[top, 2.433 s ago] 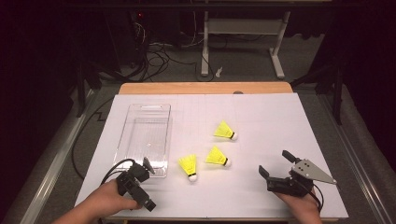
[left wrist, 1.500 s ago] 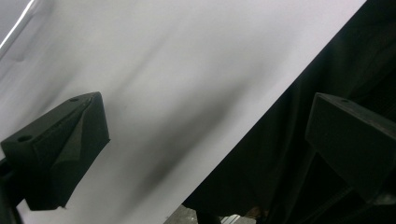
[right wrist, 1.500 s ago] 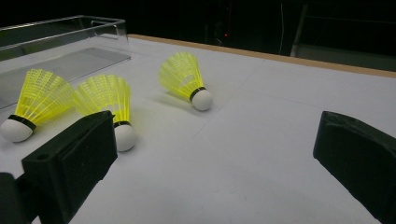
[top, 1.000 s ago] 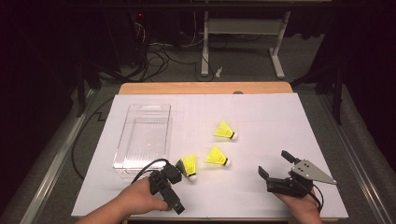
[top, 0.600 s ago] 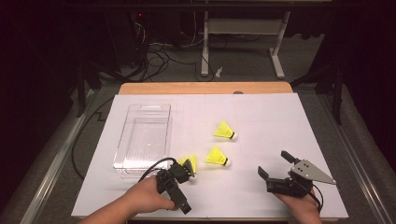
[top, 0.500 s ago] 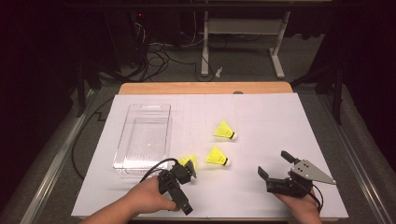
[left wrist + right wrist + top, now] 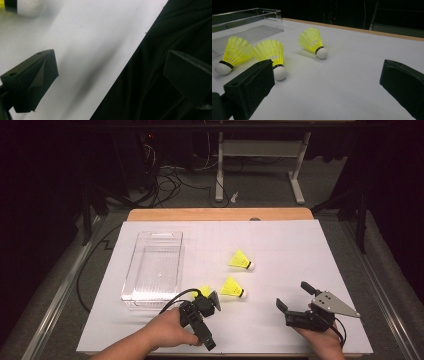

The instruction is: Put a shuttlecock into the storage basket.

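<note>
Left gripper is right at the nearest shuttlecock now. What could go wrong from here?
1. The left gripper is open, and in its own view the nearest shuttlecock's cork sits off at the frame edge, not between the jaws; closing may miss or flick it.
2. The middle shuttlecock lies close by; a sweep could knock it.
3. The clear bin stands just left; a lift could clip its wall.

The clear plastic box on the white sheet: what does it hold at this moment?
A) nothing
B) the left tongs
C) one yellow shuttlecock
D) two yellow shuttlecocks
A: the clear plastic box is empty in the high view, and the three yellow shuttlecocks all lie outside it on the white sheet.
</note>
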